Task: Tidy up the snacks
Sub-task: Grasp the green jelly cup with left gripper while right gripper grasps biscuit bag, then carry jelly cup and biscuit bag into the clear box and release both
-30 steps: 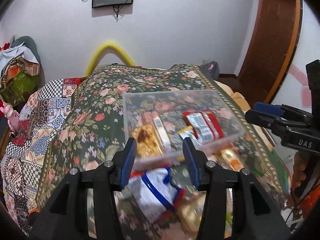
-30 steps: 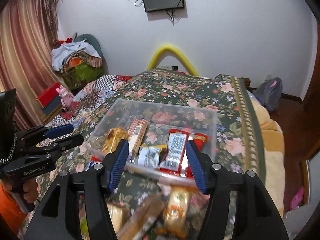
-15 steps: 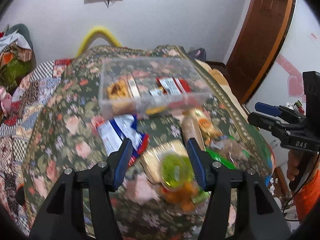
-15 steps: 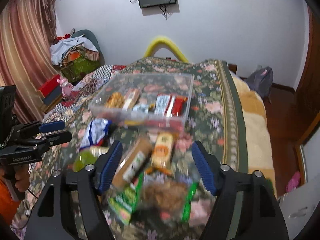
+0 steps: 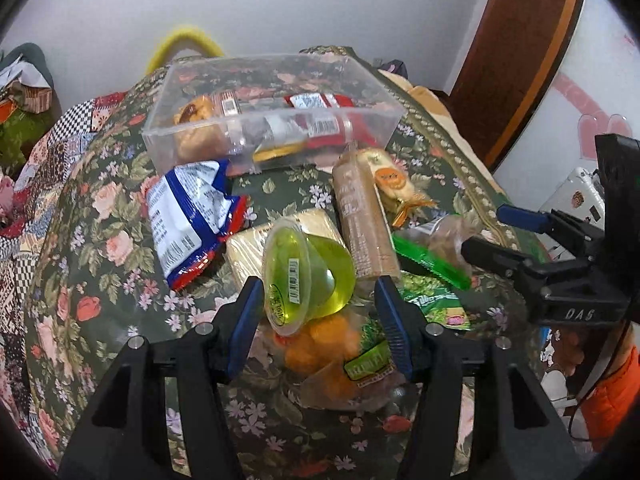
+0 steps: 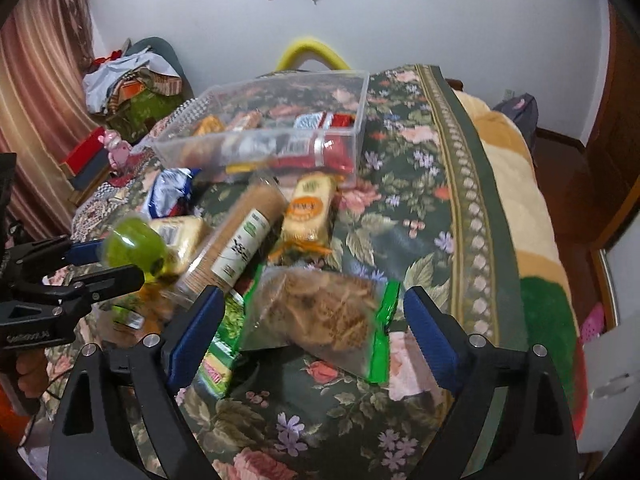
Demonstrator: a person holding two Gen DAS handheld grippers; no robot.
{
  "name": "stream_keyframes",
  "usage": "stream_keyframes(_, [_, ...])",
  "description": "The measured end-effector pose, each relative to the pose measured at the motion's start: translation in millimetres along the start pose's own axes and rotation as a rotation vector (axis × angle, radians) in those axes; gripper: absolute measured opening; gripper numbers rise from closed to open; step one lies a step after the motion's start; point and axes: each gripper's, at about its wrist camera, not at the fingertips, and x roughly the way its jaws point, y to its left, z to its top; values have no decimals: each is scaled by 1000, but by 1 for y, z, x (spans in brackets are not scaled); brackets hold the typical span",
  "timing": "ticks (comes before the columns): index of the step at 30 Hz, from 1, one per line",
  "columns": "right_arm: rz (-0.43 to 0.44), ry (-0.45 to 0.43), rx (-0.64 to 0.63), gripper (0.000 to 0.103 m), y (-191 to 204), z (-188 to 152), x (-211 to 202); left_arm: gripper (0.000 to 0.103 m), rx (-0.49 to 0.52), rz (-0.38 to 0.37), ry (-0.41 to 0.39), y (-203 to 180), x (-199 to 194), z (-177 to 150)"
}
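Left wrist view: we hold the left gripper point(image 5: 320, 316) spread, nothing gripped, with the green jelly cup point(image 5: 306, 270) lying tilted right between and just ahead of our fingertips, well short of the clear bin point(image 5: 360, 80). Right wrist view: right gripper point(image 6: 316, 332) released too, straddling the cracker bag point(image 6: 320, 312), its long axis crossing our fingers.

The green jelly cup point(image 6: 134, 246) is blurred in the right wrist view.

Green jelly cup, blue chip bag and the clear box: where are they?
green jelly cup point(image 5: 310, 276), left wrist view, its clear side.
blue chip bag point(image 5: 188, 216), left wrist view, white back panel.
clear box point(image 5: 280, 148), left wrist view, front wall.
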Motion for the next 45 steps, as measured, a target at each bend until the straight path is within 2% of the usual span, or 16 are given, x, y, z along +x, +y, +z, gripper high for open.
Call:
stream_keyframes(3, [15, 29, 21, 90, -2, -6, 12, 57, -16, 21, 7, 3, 11, -1])
stream_keyframes(8, [25, 65, 57, 90, -10, -8, 26, 56, -11, 43, -32, 3, 16, 0])
stream_keyframes(9, [31, 64, 67, 90, -11, -9, 27, 52, -5, 51, -43, 2, 17, -1])
stream_keyframes(16, [9, 46, 44, 92, -6, -8, 33, 47, 19, 71, -95, -1, 14, -4])
stream_keyframes(19, [3, 38, 28, 86, -3, -8, 32, 45, 32, 79, -109, -3, 10, -4])
stream_keyframes(24, [16, 29, 9, 68, -3, -7, 29, 42, 28, 69, -118, -2, 5, -2])
stream_keyframes(29, [18, 19, 13, 61, -4, -7, 25, 42, 26, 68, -139, -2, -5, 0])
stream_keyframes(32, [25, 17, 14, 60, -4, -8, 20, 42, 30, 68, -162, -3, -14, 4])
stream_keyframes(38, [17, -30, 13, 60, -2, 1, -1, 42, 26, 64, -215, -1, -32, 17])
stream_keyframes(45, [18, -142, 2, 60, 4, 34, -30, 42, 14, 53, -262, 4, -42, 44])
